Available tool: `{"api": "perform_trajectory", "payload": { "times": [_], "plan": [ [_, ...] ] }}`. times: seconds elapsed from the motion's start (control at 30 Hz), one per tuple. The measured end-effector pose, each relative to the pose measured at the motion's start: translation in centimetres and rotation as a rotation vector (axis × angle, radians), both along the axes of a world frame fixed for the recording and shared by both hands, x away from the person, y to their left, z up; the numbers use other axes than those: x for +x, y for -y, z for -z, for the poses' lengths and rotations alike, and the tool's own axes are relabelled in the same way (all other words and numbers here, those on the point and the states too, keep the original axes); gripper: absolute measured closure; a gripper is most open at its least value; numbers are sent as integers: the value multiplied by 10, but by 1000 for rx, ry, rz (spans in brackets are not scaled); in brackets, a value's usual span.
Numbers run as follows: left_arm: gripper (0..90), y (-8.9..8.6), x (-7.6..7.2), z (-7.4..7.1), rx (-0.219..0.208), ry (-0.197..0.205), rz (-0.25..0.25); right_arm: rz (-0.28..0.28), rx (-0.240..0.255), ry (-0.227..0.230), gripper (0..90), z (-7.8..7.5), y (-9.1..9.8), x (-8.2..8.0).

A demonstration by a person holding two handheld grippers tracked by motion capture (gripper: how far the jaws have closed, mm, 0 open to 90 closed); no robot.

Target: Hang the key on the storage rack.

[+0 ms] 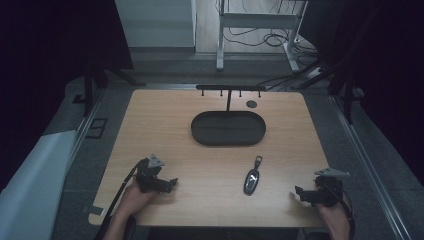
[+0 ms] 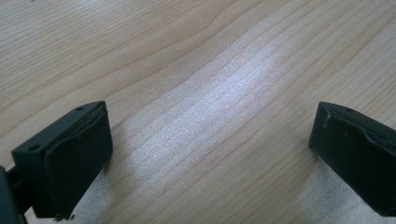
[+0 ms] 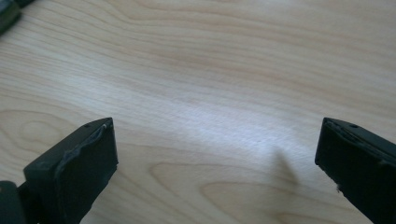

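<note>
While both hands rest at the near table (image 1: 165,125) edge, nothing is picked yet: left gripper (image 1: 170,184) and right gripper (image 1: 298,192) each sit with jaws spread wide over bare wood, holding nothing. Car key fob (image 1: 252,179) lies between them, nearer the right, well short of the black oval tray (image 1: 200,131) and hook rack (image 1: 230,88) behind. Looks like the start; likely next move calls for the right gripper to reach in and close on the fob.

The room is dark around the lit counter (image 1: 165,125), and up close the wood shines with a soft white glare.
</note>
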State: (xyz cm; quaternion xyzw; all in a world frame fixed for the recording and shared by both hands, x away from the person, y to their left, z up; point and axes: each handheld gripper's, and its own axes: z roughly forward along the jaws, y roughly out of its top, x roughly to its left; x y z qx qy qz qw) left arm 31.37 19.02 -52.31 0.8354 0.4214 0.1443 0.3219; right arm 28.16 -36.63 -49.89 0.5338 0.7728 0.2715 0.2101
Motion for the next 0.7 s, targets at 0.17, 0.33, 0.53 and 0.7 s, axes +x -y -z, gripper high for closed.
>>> {"api": "perform_trajectory", "payload": {
  "times": [0.17, 0.33, 0.53, 0.7],
  "plan": [
    [0, 0, 0, 0, -4, 1, -3, -9, 30, 17, 0, 0, 2, 2],
    [0, 0, 0, 0, -5, 1, -3, -15, 66, -10, 0, 3, 5, 3],
    [0, 0, 0, 0, -4, 1, -3, -15, 65, -51, 25, 6, 2, 3],
    [0, 0, 0, 0, -5, 1, -3, -18, 80, -60, 38, 5, 2, 2]
  ]
}}
